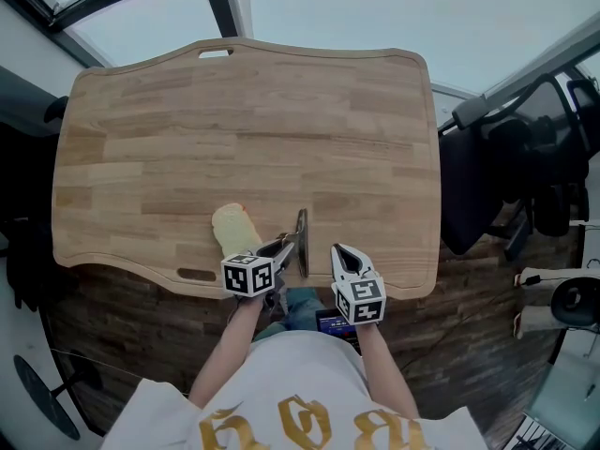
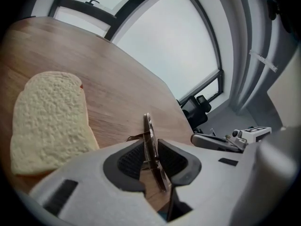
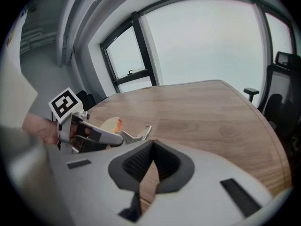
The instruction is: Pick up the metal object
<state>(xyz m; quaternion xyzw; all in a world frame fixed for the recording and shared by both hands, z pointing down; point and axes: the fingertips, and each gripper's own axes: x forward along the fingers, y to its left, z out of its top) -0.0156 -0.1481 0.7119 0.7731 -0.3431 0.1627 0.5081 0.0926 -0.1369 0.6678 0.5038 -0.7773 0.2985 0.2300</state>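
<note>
Left gripper view alone shows fingers [image 2: 128, 163] pinching metal object [image 2: 150, 142].

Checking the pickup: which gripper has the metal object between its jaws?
The left gripper: the metal object is gripped on edge between its jaws. The right gripper has its jaws together and empty.

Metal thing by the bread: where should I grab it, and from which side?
Pinch the metal object across its two flat faces, coming from its near end, as the left gripper does. It stands on its thin edge, so those faces point sideways, and the bread slice lies clear at its left.
</note>
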